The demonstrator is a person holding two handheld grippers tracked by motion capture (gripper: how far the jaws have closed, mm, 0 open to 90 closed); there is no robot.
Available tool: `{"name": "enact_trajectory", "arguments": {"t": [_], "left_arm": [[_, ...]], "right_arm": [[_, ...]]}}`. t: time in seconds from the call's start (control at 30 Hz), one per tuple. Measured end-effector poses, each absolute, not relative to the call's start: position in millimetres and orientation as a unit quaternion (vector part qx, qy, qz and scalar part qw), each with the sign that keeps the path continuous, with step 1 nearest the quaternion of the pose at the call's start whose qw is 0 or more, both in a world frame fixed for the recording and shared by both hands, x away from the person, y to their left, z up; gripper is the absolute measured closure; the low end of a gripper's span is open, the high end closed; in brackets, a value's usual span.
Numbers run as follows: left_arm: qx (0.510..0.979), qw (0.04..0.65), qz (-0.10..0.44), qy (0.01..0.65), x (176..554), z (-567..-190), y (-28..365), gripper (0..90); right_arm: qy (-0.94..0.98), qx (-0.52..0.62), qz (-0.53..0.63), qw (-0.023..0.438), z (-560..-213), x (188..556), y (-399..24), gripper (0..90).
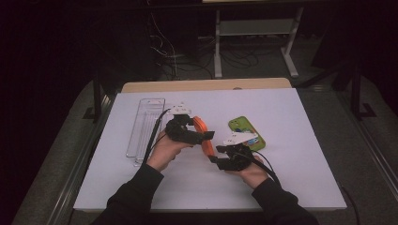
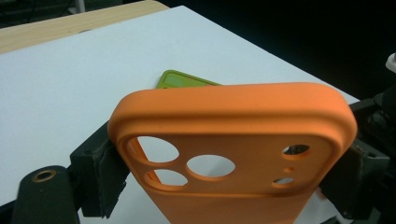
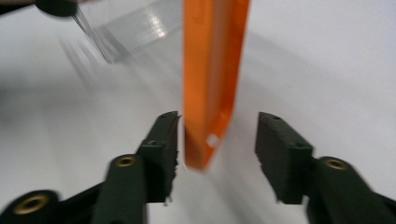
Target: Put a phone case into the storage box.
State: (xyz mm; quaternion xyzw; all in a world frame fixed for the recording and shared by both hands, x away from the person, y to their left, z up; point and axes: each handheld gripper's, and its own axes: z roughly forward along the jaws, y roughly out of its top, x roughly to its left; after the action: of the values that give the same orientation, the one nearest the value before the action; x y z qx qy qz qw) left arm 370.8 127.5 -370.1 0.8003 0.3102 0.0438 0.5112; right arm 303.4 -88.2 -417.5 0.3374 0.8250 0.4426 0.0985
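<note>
Orange case, green phone, clear package: one each.

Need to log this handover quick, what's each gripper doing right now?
Left gripper: shut on the orange phone case.
Right gripper: open, the case's end between its jaws, one jaw clearly apart from it.

your phone case sits between your two grippers, above the table; the tray lies left, the phone right.
</note>
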Motion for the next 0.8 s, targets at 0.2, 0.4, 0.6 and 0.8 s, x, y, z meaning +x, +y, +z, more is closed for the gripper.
{"name": "enact_trajectory", "arguments": {"t": [0.2,0.4,0.6,0.8], "left_arm": [[0.802,0.506,0.048,0.313,371.0,-367.8,131.8,14.1],[0.806,0.500,0.053,0.314,372.1,-363.3,138.0,14.1],[0.803,0.500,0.058,0.320,373.5,-357.4,142.8,14.2],[0.801,0.500,0.060,0.324,373.9,-352.9,144.0,14.2]], "right_arm": [[0.832,0.343,0.426,0.097,-416.3,299.7,-109.8,35.0],[0.833,0.349,0.417,0.099,-418.6,293.8,-133.2,22.4],[0.827,0.362,0.415,0.110,-425.5,283.1,-157.0,16.1],[0.830,0.361,0.404,0.131,-433.1,276.8,-173.9,7.5]]}}
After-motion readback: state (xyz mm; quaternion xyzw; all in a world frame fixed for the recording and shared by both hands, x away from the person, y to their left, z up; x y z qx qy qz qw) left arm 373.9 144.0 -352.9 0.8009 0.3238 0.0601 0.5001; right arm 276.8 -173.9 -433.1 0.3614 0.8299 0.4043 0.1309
